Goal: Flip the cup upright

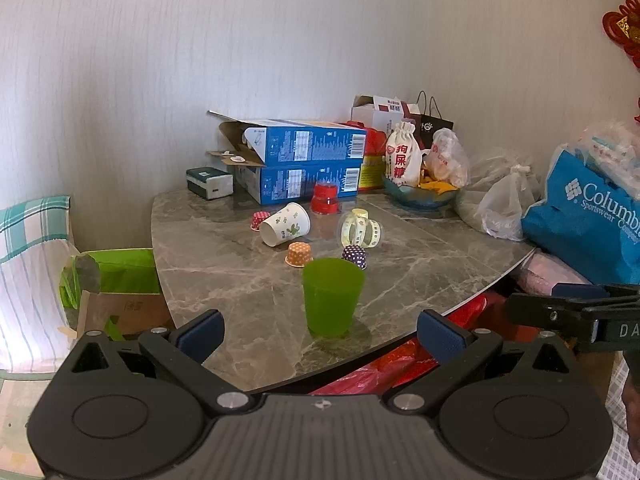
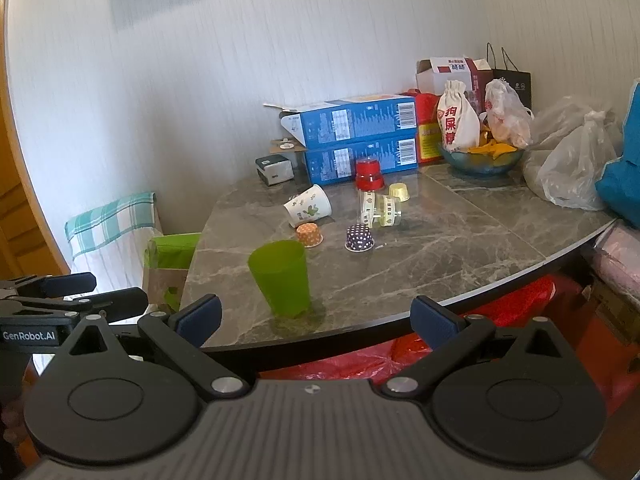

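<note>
A green plastic cup (image 1: 333, 297) stands upright near the front edge of the grey marble table (image 1: 420, 280); it also shows in the right wrist view (image 2: 282, 278). A white paper cup with a plant print (image 1: 285, 225) lies on its side further back, mouth toward the front left (image 2: 308, 210). A clear cup with yellow bands (image 1: 361, 233) also lies on its side (image 2: 380, 210). My left gripper (image 1: 320, 332) is open and empty, just short of the green cup. My right gripper (image 2: 318, 318) is open and empty at the table's front edge.
Small dotted paper cups, orange (image 1: 299, 254), purple (image 1: 355, 257) and red (image 1: 259, 220), sit upside down around the cups. A red jar (image 1: 325, 198), blue boxes (image 1: 304, 160), a bowl with bags (image 1: 420, 192) and plastic bags (image 1: 504, 208) crowd the back. A chair (image 1: 32, 260) stands left.
</note>
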`<action>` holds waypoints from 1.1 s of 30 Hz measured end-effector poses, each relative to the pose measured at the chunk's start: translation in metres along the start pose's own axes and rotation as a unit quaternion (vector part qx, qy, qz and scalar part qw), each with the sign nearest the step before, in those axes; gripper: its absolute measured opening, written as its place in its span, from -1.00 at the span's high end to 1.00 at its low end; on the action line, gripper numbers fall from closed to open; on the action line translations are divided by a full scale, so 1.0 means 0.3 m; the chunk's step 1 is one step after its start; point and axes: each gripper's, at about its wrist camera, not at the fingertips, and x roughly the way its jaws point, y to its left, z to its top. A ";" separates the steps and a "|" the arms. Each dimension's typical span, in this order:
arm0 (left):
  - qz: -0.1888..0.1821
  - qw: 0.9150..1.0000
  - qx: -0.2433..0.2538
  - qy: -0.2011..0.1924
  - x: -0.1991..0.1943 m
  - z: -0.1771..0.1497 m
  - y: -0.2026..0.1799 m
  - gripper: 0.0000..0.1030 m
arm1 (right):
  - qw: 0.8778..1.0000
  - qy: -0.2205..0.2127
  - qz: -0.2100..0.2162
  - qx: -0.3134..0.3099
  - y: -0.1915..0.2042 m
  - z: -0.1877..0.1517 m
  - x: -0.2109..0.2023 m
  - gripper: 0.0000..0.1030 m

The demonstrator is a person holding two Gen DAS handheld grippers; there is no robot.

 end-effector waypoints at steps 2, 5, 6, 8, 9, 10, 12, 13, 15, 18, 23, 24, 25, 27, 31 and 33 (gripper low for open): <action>-0.001 1.000 0.000 0.001 0.000 -0.002 -0.002 -1.00 | 1.000 0.000 0.001 -0.002 0.004 0.000 -0.001 -0.98; 0.000 1.000 0.000 0.000 -0.001 -0.002 -0.004 -1.00 | 1.000 0.002 0.002 -0.007 0.011 0.000 0.003 -0.98; 0.000 1.000 -0.001 -0.001 -0.002 -0.001 -0.004 -1.00 | 1.000 0.002 0.003 -0.008 0.012 0.000 0.004 -0.98; -0.001 1.000 -0.001 -0.002 -0.002 -0.001 -0.004 -1.00 | 1.000 0.002 0.004 -0.008 0.011 0.000 0.005 -0.98; -0.001 1.000 -0.001 -0.002 -0.001 0.001 -0.004 -1.00 | 1.000 0.002 0.005 -0.008 0.010 0.000 0.004 -0.98; 0.000 1.000 0.000 -0.001 -0.001 0.001 -0.004 -1.00 | 1.000 0.002 0.005 -0.008 0.009 0.001 0.004 -0.98; 0.000 1.000 0.000 0.001 0.002 0.000 -0.006 -1.00 | 1.000 0.003 0.005 -0.008 0.008 0.000 0.004 -0.98; -0.001 1.000 0.000 0.002 0.003 0.000 -0.008 -1.00 | 1.000 0.004 0.006 -0.009 0.008 -0.001 0.004 -0.98; -0.002 1.000 0.002 0.003 0.005 -0.001 -0.012 -1.00 | 1.000 0.004 0.005 -0.009 0.010 -0.001 0.004 -0.98; -0.003 1.000 0.005 0.004 0.008 -0.003 -0.016 -1.00 | 1.000 0.004 0.006 -0.011 0.006 -0.002 0.002 -0.98; -0.007 1.000 0.005 0.004 0.016 -0.002 -0.018 -1.00 | 1.000 0.003 0.005 -0.010 0.004 -0.002 0.001 -0.98; -0.007 1.000 0.003 0.004 0.019 -0.002 -0.018 -1.00 | 1.000 0.003 0.006 -0.010 0.003 -0.002 0.001 -0.98; -0.007 1.000 0.002 0.005 0.020 -0.002 -0.017 -1.00 | 1.000 0.003 0.006 -0.011 0.003 -0.002 0.001 -0.98; -0.008 1.000 0.001 0.005 0.021 -0.002 -0.016 -1.00 | 1.000 0.002 0.006 -0.012 0.002 -0.003 0.000 -0.98; -0.005 1.000 0.002 0.004 0.022 -0.002 -0.017 -1.00 | 1.000 0.002 0.007 -0.012 0.000 -0.003 -0.001 -0.98; -0.003 1.000 0.002 0.004 0.025 -0.001 -0.019 -1.00 | 1.000 0.002 0.008 -0.012 0.001 -0.004 0.000 -0.98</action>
